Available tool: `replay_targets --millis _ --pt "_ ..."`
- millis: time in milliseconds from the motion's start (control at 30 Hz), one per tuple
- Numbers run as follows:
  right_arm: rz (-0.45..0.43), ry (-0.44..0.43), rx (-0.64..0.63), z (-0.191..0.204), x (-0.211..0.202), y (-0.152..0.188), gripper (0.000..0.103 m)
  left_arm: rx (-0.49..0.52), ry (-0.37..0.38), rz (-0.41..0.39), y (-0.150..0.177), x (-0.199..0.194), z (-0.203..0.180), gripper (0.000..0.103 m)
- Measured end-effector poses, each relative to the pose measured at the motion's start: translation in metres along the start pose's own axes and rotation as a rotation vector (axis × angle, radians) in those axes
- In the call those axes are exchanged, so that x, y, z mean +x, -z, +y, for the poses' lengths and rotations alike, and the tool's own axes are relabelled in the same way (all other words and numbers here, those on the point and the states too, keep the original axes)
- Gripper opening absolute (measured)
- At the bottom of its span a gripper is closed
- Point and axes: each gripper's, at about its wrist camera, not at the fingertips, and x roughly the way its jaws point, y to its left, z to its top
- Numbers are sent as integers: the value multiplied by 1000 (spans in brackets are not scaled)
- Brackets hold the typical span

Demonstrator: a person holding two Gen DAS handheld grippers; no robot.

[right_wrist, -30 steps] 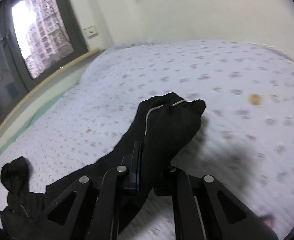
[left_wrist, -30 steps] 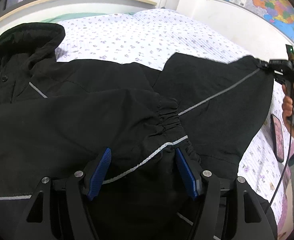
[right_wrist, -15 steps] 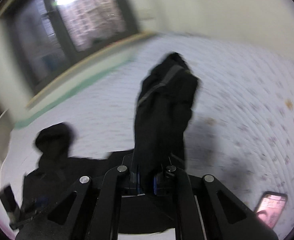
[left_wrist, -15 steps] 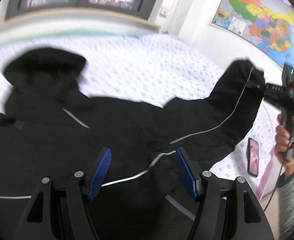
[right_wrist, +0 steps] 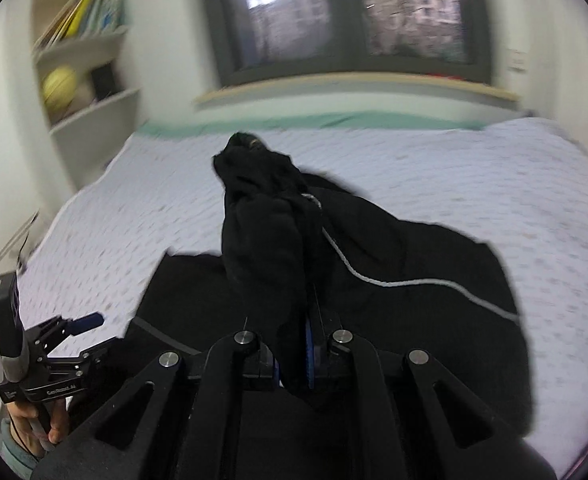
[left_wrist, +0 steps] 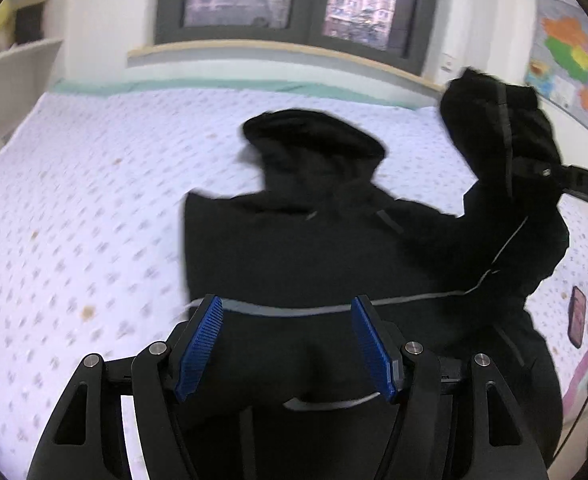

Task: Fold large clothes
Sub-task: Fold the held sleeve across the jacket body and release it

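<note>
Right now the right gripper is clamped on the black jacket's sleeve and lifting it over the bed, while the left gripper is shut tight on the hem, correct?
Not quite. The right gripper is indeed clamped on the black jacket's sleeve above the bed, but the left gripper is not shut: the left wrist view shows its blue pads standing wide apart, with the jacket beneath them, and the right wrist view shows it open too.

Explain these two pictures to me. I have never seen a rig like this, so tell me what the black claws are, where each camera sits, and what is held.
There is no robot. A person holds a two-finger gripper in each hand, and each carries a wide-angle camera looking out along its fingers. The left camera shows the left gripper open, its blue pads apart over a black jacket on a flowered bed. The right camera shows the right gripper shut on the jacket's sleeve, lifted off the bed. Each view also catches the other gripper at its edge. A phone lies on the bed.
</note>
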Motion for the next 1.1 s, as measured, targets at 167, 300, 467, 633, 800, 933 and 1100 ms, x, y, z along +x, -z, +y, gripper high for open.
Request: replay_targets --millis 167,300,467,633,800,933,1100 --pt "125 -32 -78 76 88 30 12 -53 -5 1 18 -5 40 68" --pt "227 14 -155 112 156 63 13 -79 8 15 26 0 60 68" --pt "255 49 -196 117 183 90 25 -77 53 48 31 11 71 68" --pt "246 -80 -199 113 147 85 42 -129 211 80 25 14 76 68" --pt "180 -121 -176 91 84 83 55 -198 325 137 7 29 66 68" --pt "141 -32 -111 42 56 82 57 -237 342 201 -8 65 50 68" --pt "154 61 35 -31 46 85 58 -232 270 291 -16 119 25 24"
